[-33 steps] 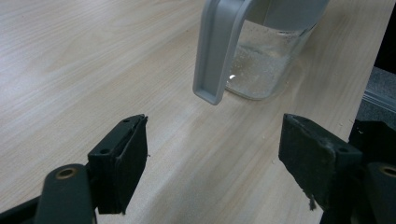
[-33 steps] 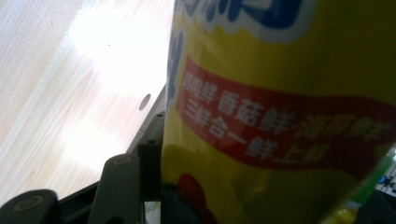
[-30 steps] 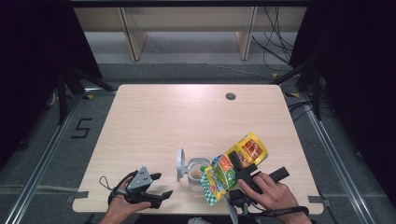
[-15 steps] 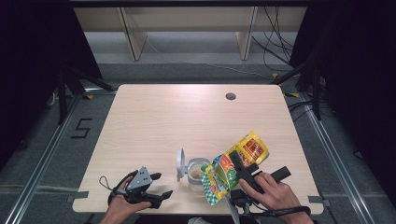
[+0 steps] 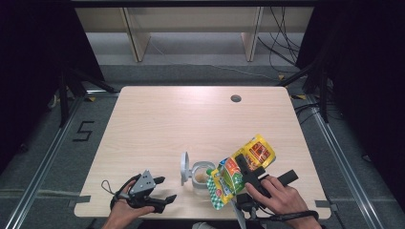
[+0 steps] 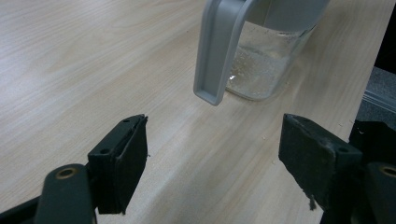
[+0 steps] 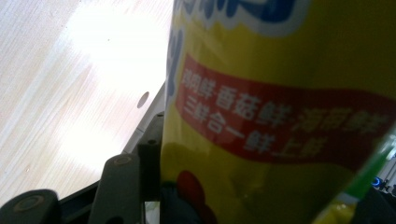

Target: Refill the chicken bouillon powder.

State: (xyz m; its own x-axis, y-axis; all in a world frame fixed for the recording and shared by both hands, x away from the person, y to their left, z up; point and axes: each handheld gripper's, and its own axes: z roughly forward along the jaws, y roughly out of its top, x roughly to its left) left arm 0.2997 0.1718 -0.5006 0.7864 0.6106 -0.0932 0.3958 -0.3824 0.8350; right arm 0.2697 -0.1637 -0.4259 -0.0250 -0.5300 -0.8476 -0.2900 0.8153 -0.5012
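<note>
- A yellow and green seasoning pouch (image 5: 241, 171) is pinched between the jaws of the right gripper (image 5: 244, 174), near the front right of the wooden table (image 5: 191, 124).
- The pouch is held tilted, its green end lowered over the mouth of a clear glass jar (image 5: 202, 177) — whether the two touch cannot be told.
- In the right gripper view the pouch (image 7: 280, 112) is seen close up, with a red band of printed characters across its yellow face; one black jaw is pressed against its left side.
- The jar's grey flip lid (image 5: 185, 167) is stood open on its left side.
- The left gripper (image 5: 161, 189) is held low at the front left of the table, jaws spread wide and empty.
- In the left gripper view the jar (image 6: 266, 60) and the hanging lid (image 6: 219, 51) are seen beyond the jaws — well apart from them.
</note>
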